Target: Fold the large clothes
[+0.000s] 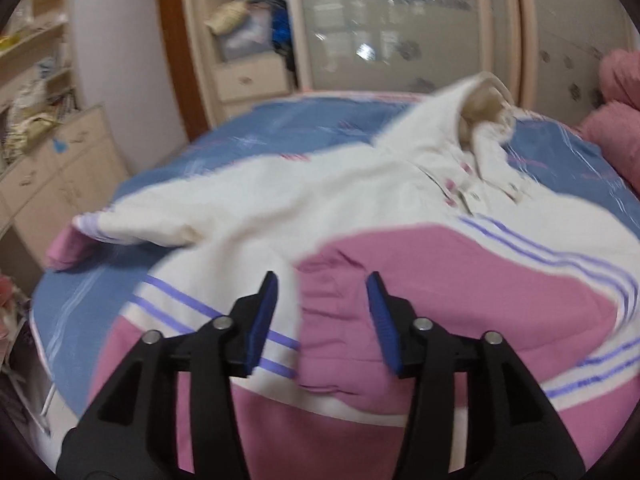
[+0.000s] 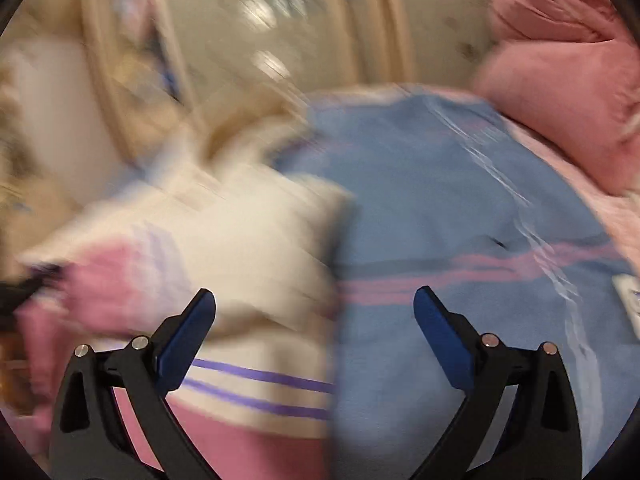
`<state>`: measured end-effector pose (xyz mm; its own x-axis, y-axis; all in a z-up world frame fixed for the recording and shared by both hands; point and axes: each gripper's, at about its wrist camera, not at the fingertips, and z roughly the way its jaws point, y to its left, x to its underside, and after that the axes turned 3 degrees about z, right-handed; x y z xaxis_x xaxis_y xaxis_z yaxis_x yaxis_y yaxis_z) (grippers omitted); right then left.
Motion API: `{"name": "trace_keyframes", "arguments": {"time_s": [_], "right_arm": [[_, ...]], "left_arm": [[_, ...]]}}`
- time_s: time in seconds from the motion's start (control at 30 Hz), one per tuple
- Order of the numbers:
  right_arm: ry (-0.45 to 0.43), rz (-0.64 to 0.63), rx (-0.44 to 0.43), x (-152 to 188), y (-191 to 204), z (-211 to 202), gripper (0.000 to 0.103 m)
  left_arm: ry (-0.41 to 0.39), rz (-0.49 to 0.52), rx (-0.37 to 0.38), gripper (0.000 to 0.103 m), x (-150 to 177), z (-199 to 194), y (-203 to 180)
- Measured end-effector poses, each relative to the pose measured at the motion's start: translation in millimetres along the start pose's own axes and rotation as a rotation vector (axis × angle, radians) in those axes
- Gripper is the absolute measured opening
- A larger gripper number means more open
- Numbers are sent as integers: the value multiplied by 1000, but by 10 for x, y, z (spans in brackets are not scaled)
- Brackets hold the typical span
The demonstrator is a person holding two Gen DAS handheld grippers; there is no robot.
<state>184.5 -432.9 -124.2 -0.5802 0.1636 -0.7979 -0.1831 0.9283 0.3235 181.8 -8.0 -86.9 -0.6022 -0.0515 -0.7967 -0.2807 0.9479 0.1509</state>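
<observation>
A large white and pink hooded jacket (image 1: 320, 200) with purple stripes lies spread on a blue bedsheet (image 1: 280, 128). Its hood (image 1: 484, 108) points to the far side, one sleeve (image 1: 120, 228) reaches left, and the other sleeve is folded across the body as a pink cuff (image 1: 340, 320). My left gripper (image 1: 322, 292) is open and hovers just above that pink cuff. In the right wrist view, which is blurred, the jacket (image 2: 240, 240) lies left of centre. My right gripper (image 2: 314, 304) is wide open and empty above the jacket's right edge and the sheet (image 2: 460, 220).
A pink quilt (image 2: 560, 80) is piled at the bed's far right, also in the left wrist view (image 1: 616, 120). A wardrobe with mirrored doors (image 1: 400, 24) stands behind the bed. Cream drawers and cluttered shelves (image 1: 48, 152) stand at the left.
</observation>
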Motion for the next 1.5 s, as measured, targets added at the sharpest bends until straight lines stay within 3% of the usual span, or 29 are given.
{"name": "trace_keyframes", "arguments": {"time_s": [0.03, 0.07, 0.1, 0.13, 0.2, 0.27, 0.4, 0.5, 0.7, 0.83, 0.97, 1.13, 1.2, 1.3, 1.4, 1.5], "right_arm": [[-68, 20, -98, -21, 27, -138, 99], [-97, 30, -127, -30, 47, -177, 97], [-110, 39, -134, -40, 83, -170, 85], [-98, 40, -113, -46, 123, -103, 77], [-14, 21, 1, -26, 228, 201, 52], [60, -2, 88, 21, 302, 478, 49], [127, -61, 203, 98, 450, 754, 50], [131, -63, 214, 131, 422, 753, 54], [136, 13, 180, 112, 256, 707, 58], [157, 27, 166, 131, 234, 740, 58], [184, -3, 186, 162, 305, 830, 65], [192, -30, 205, 177, 345, 869, 65], [201, -30, 214, 180, 342, 900, 65], [233, -16, 241, 220, 321, 984, 67], [248, -8, 262, 249, 299, 1034, 73], [257, 10, 254, 250, 260, 1046, 75]], "left_arm": [[-14, -11, -1, 52, -25, -48, 28], [-25, -17, 2, 52, -41, -87, 31], [-41, -20, 26, 49, -55, -155, 20], [-44, -14, 51, 49, -58, -188, -11], [-25, 30, 137, 44, -43, -229, -177], [-2, 72, 184, 43, 4, -223, -348], [91, 139, 225, 43, 167, -37, -637], [180, 166, 208, 44, 276, 227, -730], [148, 223, 116, 44, 244, 457, -840], [174, 181, 89, 44, 57, 722, -783], [187, 168, 66, 44, -14, 878, -738], [170, 75, 144, 45, -15, 653, -558], [156, 42, 197, 53, 18, 519, -491], [162, 77, 223, 65, 79, 479, -556], [177, 132, 198, 66, 163, 562, -657], [190, 102, 230, 67, 211, 667, -614]]}}
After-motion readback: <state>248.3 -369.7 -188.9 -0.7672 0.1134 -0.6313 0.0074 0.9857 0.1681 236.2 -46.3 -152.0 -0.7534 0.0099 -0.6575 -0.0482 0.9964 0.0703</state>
